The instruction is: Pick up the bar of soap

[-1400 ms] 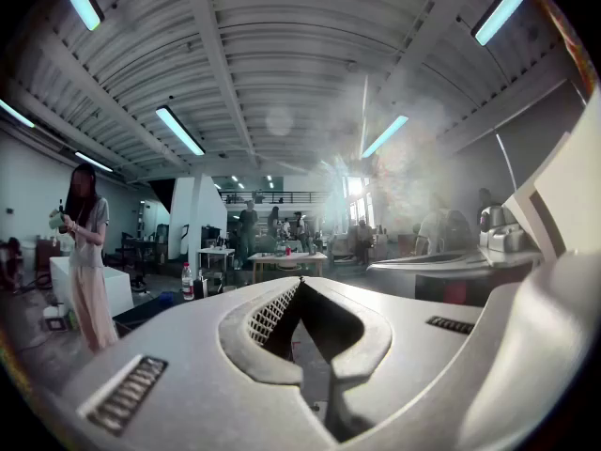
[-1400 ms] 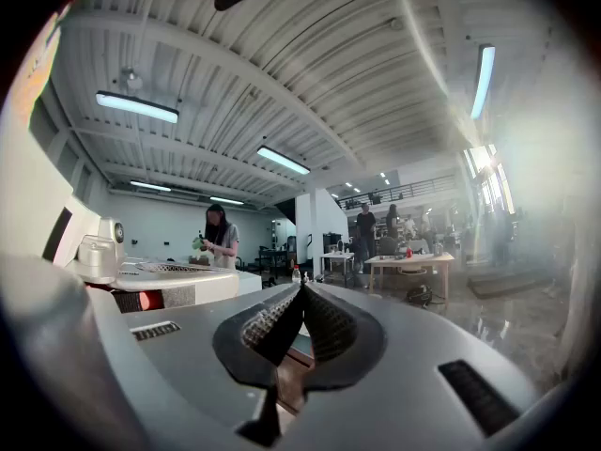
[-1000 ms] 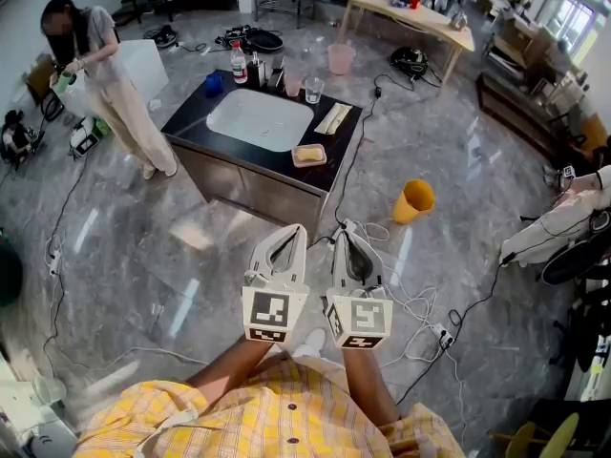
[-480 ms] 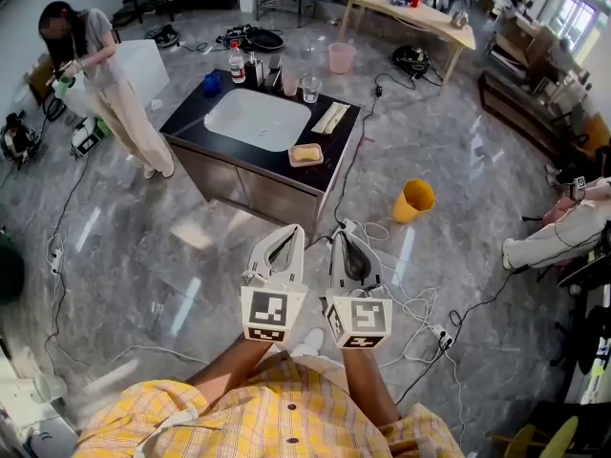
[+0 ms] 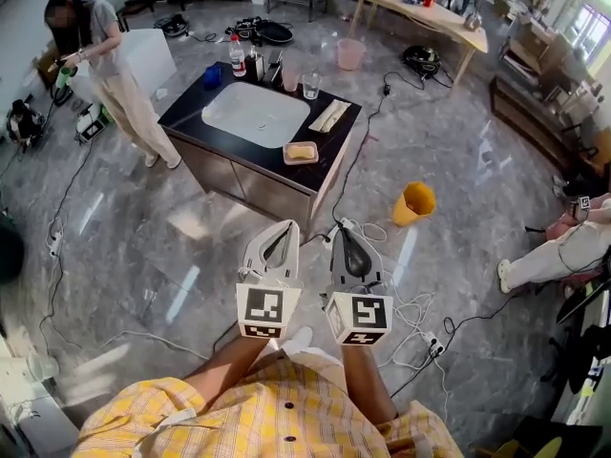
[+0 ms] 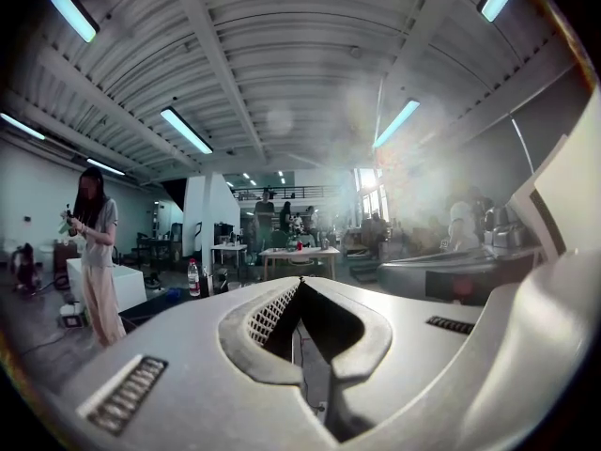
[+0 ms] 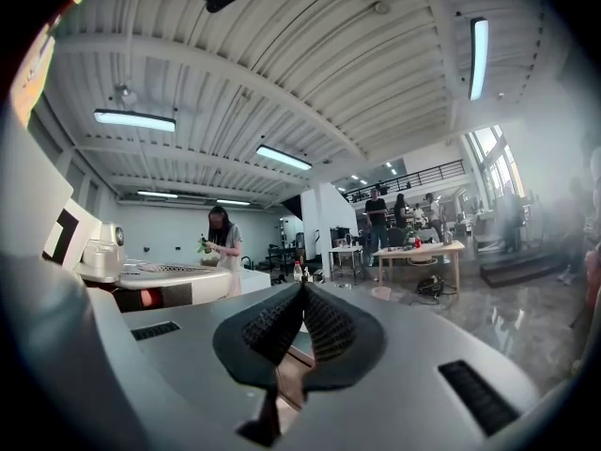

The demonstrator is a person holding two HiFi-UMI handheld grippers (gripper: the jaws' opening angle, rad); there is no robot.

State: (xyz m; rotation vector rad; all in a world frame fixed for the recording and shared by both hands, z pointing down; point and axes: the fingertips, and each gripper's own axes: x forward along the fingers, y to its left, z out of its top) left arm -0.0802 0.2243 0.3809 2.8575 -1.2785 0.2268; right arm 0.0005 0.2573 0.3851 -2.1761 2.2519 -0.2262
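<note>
Yellow bar of soap sits in its shallow dish on the black bench, close to the near edge and just right of the white sink. It's untouched and well apart from both tools. The left gripper and right gripper hang side by side over the grey floor, fingers clenched on nothing, tips pressed together in both gripper views. So nothing is done yet. By my reading, the walk-up, the opening, the grasp and the lift all remain. The way ahead looks open, but white cables tangle on the floor at right, an orange bucket stands beyond them, and a person works off the bench's left end.
</note>
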